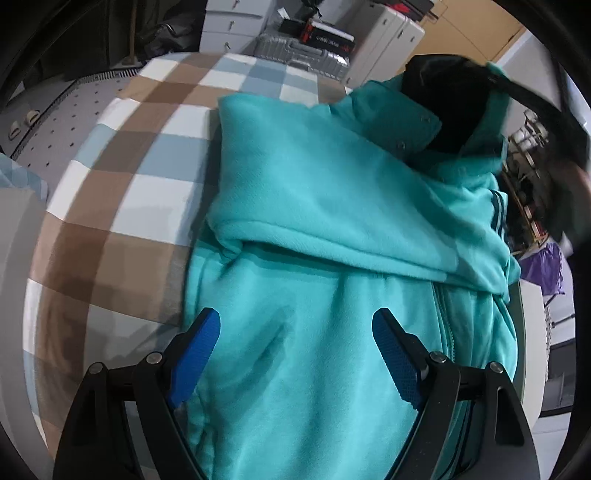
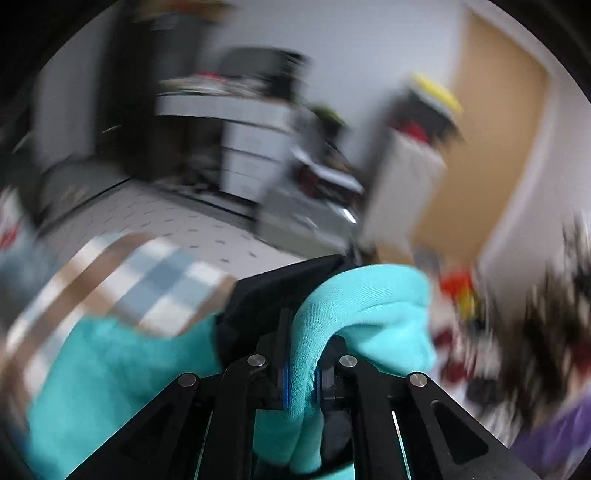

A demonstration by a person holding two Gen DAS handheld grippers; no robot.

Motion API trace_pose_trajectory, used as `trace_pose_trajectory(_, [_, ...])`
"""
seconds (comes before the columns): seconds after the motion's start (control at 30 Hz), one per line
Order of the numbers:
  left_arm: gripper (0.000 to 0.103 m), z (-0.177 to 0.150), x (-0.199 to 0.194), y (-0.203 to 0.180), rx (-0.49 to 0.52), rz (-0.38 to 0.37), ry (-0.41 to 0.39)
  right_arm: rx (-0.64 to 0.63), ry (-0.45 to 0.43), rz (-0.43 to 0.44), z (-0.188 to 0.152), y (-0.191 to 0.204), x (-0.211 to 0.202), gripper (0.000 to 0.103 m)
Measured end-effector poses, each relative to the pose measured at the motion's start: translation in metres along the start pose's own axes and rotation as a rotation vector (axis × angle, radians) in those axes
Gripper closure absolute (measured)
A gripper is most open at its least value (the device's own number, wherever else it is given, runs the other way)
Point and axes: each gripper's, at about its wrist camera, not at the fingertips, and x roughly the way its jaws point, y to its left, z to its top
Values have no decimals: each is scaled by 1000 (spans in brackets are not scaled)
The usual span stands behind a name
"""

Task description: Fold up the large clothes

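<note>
Teal hoodie (image 1: 314,206) only half folded on the checked blanket (image 1: 122,155); hood end at 1 o'clock is pinched tight in the right gripper (image 2: 301,384), left gripper (image 1: 295,354) is held wide open and empty, more folds needed

No lettering is proving readable in either view. A black box (image 1: 325,35) lying on the silver suitcase (image 1: 295,51) behind the bed is showing red and white markings on its side, too small and blurred to make out. The right wrist view is smearing every surface beyond legibility.
</note>
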Motion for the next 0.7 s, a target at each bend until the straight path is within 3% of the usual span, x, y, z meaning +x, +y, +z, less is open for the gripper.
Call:
trace_pose_trajectory(0.17, [22, 6, -16, 10, -43, 0, -87, -175, -80, 124, -62, 55, -86, 95])
trace_pose_trajectory(0.3, [22, 12, -30, 10, -38, -3, -172, -283, -15, 158, -121, 98, -114, 95])
trace_pose_trajectory(0.4, [22, 19, -42, 4, 13, -60, -222, -280, 20, 150, -145, 114, -116, 94])
trace_pose_trajectory(0.43, [22, 22, -46, -3, 45, -80, -241, -248, 33, 141, -152, 115, -116, 94])
trace_pose_trajectory(0.5, [22, 35, -51, -24, 111, -51, -230, -94, 22, 80, -157, 106, -118, 94])
trace_pose_trajectory(0.6, [22, 60, -68, -72, 274, -59, -284, 216, 62, 114, -166, 88, -114, 94])
trace_pose_trajectory(0.63, [22, 70, -70, -88, 329, -58, -301, 264, 71, 122, -169, 87, -112, 94])
trace_pose_trajectory(0.7, [22, 98, -67, -133, 494, 13, -314, 334, 77, 130, -178, 91, -116, 93])
